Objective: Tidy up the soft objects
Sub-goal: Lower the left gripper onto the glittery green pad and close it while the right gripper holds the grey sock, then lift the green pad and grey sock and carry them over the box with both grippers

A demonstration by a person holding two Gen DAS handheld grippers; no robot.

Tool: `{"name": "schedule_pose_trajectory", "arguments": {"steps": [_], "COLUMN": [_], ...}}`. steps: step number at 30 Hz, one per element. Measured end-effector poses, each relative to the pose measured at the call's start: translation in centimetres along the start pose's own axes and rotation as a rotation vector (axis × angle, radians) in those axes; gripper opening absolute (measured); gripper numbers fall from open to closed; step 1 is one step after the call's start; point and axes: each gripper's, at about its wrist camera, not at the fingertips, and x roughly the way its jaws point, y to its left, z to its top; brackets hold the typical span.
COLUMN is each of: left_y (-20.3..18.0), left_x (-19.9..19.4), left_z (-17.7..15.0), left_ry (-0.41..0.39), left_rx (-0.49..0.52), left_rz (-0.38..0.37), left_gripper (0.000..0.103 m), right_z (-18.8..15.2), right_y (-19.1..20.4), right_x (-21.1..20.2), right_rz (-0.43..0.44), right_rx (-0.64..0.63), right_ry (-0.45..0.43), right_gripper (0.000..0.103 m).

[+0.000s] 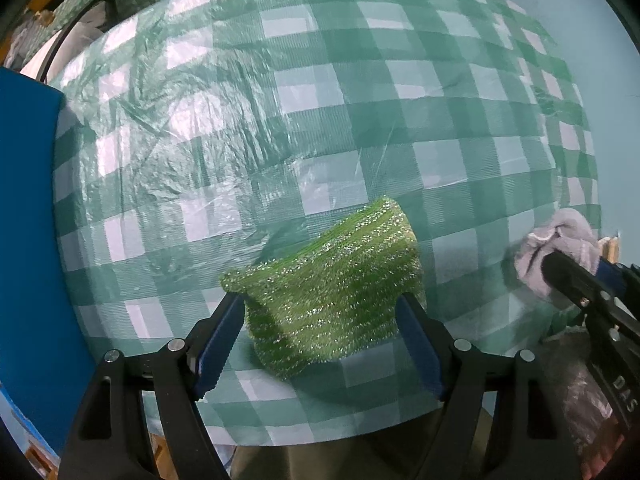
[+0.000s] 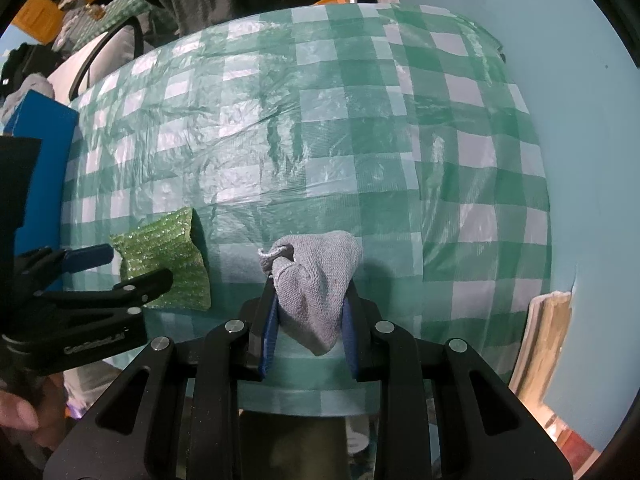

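A blue box (image 1: 28, 220) stood at the left edge of the tabletop (image 1: 360, 100), which was covered by a green-and-white checked plastic cloth, wrinkled toward the left. Beyond the far edge lay dark clothing and wooden furniture; off the right edge a pale, flat object (image 2: 548, 344) leaned by the blue wall. The middle and far side of the cloth lay bare, leaving wide room.

The green glittery scrubber (image 1: 336, 296) lay near the front edge, partly folded upward. The left hand-held gripper (image 1: 320, 312) pointed down over it with its jaws spread wide, one blue pad on each side of the scrubber; whether the pads touched it could not be told.

Just right of it, the right hand-held gripper (image 2: 310, 308) pinched a bunched grey cloth (image 2: 316, 280) between its pads, near the same front edge.
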Motion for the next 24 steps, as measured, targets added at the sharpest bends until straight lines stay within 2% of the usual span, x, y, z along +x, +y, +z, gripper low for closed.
{"name": "schedule_pose_trajectory", "arguments": {"steps": [4,11,14,17,19,20,22,24], "left_y": [-1.0,-2.2,-2.7,-3.7,-4.1,-4.3,-4.5,-4.6], "left_x": [1.7,2.8,2.6,2.5,2.4,2.3,2.3,2.3], "left_z": [0.1,-0.8,-1.6,-2.3,-2.8,-2.9,-3.2,-3.4], "left_ry": [0.014,-0.015,-0.033,-0.046,-0.05,-0.05,-0.049,-0.043], "left_rx": [-0.002,0.012,0.022,0.043,0.056,0.06,0.068,0.068], "left_rz": [0.02,0.052,0.055,0.052,0.045,0.042,0.031,0.022], "left_gripper": [0.08,0.082,0.077,0.064,0.048,0.044,0.026,0.021], "right_z": [0.1,0.0,-0.1,-0.2,-0.2,-0.3,-0.3,-0.3], "right_y": [0.0,-0.1,-0.1,0.0,0.0,0.1,0.3,0.5], "right_x": [0.0,0.2,0.2,0.3,0.2,0.1,0.0,-0.1], "right_rz": [0.001,0.003,0.003,0.003,0.004,0.004,0.005,0.007], "right_rx": [-0.015,-0.024,-0.023,-0.019,-0.019,-0.019,-0.021,-0.022], "right_ry": [0.003,0.01,0.01,0.007,0.004,0.002,-0.002,-0.004], "right_gripper": [0.026,0.026,0.026,0.026,0.026,0.026,0.026,0.026]}}
